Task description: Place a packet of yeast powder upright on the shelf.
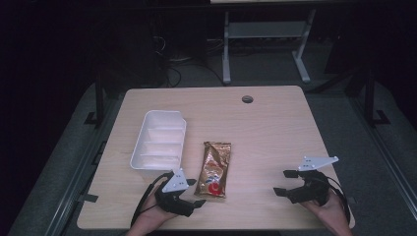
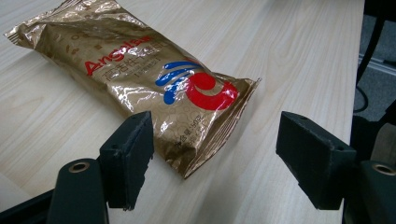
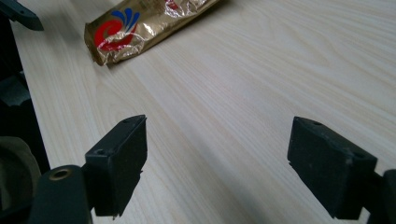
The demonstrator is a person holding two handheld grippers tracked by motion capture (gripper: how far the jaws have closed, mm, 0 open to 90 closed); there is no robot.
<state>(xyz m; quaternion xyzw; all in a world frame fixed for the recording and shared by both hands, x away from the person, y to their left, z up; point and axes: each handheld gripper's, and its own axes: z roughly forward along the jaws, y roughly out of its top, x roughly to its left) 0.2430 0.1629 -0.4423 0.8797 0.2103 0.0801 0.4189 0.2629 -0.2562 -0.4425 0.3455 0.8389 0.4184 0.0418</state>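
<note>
A gold foil snack packet [image 1: 215, 167] with a red and blue logo lies flat near the middle of the wooden table [image 1: 275, 132]. My left gripper [image 1: 195, 192] is open at the packet's near end, one jaw on each side of its bottom left corner. In the left gripper view, the packet [image 2: 140, 70] lies just ahead of the open left gripper [image 2: 215, 140], with nothing clamped. My right gripper [image 1: 284, 182] is open over bare wood at the front right. In the right gripper view, the right gripper [image 3: 219, 140] is empty and the packet [image 3: 135, 23] lies far off.
An empty white tray [image 1: 164, 113] with dividers stands left of the packet. A round cable hole [image 1: 247, 99] sits near the table's far edge. Dark floor and a metal desk frame [image 1: 265, 34] lie beyond the table.
</note>
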